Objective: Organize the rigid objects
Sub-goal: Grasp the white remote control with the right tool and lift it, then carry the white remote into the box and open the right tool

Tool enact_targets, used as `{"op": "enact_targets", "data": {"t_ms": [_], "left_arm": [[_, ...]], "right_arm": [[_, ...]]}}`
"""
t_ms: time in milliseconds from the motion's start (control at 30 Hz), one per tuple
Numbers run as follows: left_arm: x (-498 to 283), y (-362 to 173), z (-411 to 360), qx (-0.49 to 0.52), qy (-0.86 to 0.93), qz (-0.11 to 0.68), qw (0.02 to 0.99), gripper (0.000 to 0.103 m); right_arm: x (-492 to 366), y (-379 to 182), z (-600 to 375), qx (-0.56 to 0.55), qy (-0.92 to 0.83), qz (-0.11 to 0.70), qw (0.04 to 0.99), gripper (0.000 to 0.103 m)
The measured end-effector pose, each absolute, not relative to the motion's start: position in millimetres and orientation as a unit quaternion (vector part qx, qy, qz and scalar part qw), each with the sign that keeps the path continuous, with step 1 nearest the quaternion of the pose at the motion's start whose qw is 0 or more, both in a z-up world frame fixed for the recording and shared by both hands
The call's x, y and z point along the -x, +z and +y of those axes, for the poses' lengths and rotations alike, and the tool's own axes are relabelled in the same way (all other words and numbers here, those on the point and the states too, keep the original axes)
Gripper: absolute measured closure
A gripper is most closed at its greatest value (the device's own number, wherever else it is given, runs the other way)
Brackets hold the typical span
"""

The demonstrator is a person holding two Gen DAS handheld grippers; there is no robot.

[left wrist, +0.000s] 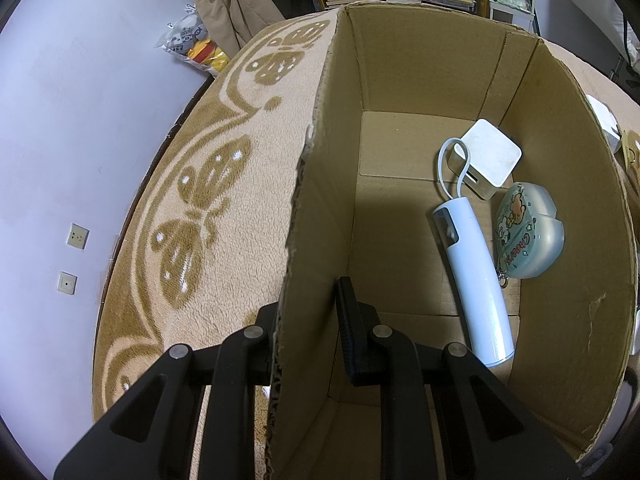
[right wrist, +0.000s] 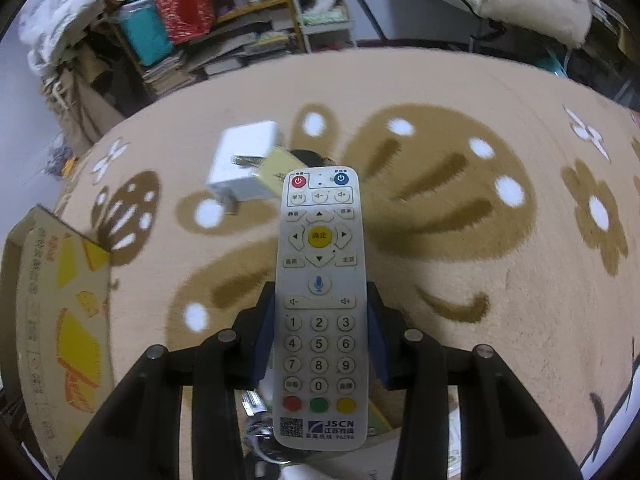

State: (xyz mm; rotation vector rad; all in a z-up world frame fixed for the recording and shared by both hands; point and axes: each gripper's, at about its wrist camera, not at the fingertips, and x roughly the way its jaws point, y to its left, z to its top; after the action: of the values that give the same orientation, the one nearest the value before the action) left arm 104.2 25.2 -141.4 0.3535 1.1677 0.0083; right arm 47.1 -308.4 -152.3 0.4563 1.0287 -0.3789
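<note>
My left gripper (left wrist: 316,340) is shut on the left wall of an open cardboard box (left wrist: 312,208), one finger inside and one outside. Inside the box lie a white cube charger (left wrist: 490,158), a pale blue cylindrical device with a loop strap (left wrist: 476,276) and a translucent cartoon case (left wrist: 528,236). My right gripper (right wrist: 320,332) is shut on a white remote control (right wrist: 320,300), held above the butterfly-patterned rug. On the rug beyond it lie a white plug adapter (right wrist: 244,160) and a small yellow box (right wrist: 276,170). The cardboard box's printed outside (right wrist: 60,300) shows at the left.
The beige rug (left wrist: 208,184) borders a pale floor (left wrist: 60,140) on the left. Shelves with books and bags (right wrist: 192,28) stand at the far side. A bag of plush toys (left wrist: 196,44) lies near hanging clothes. Small items and cables (right wrist: 260,420) lie under the remote.
</note>
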Motion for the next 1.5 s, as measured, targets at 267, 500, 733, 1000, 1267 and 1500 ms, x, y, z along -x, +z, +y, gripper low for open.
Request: {"op": "enact_targets", "data": {"t_ms": [267,500,733,1000,1267,1500], "left_arm": [[-104,-141,25,-0.166,0.004,0.548,0.819,0.085],[-104,-141,27,-0.159,0.003,0.550,0.820,0.085],[-105,-142,28,-0.158,0.003,0.551,0.820,0.085],[-105,-142,29,-0.160,0.003,0.550,0.819,0.085],[-105,-142,29,-0.161,0.003,0.550,0.819,0.085],[-105,-142,29,-0.160,0.003,0.550,0.819,0.085]], "right_arm": [[-56,-122,-280,-0.197,-0.126,0.460,0.857,0.059],[-74,-89,-241,-0.156,-0.082,0.438,0.882,0.059],[-87,-66,-194,-0.117,-0.033,0.437,0.891,0.059],[-93,-55,-154,-0.115,0.030,0.419,0.900,0.059],[-95,-58,-130,-0.114,0.065,0.419,0.898,0.059],[-101,-71,-121,-0.124,0.074,0.423,0.895,0.059]]}}
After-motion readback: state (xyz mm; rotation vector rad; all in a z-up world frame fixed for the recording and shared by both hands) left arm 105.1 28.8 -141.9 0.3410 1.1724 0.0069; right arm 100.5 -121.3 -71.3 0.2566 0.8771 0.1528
